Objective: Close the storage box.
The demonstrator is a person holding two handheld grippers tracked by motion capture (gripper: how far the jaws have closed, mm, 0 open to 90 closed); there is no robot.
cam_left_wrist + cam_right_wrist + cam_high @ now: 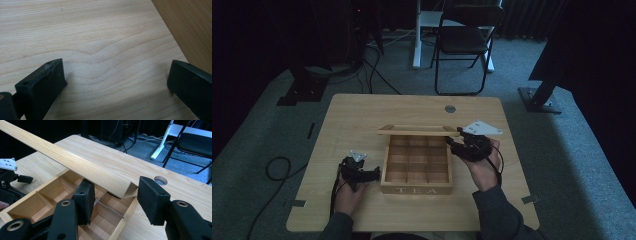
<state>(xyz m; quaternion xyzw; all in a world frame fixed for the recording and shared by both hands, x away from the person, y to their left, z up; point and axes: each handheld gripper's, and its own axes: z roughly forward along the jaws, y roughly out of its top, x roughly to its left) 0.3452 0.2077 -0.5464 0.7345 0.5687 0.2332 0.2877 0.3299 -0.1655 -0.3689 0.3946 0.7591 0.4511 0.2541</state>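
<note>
A wooden tea box with several empty compartments stands at the middle of the table. Its lid is lifted above the back edge, and its long edge runs across the right gripper view. My right gripper is at the lid's right end. The jaws stand apart on either side of the lid's corner, and neither pad presses on it, so this gripper is open. My left gripper rests low on the table just left of the box wall, open over bare wood.
The light wooden table has a round cable hole behind the box. A black folding chair, a white desk leg, dark stands and floor cables lie beyond the table on grey carpet.
</note>
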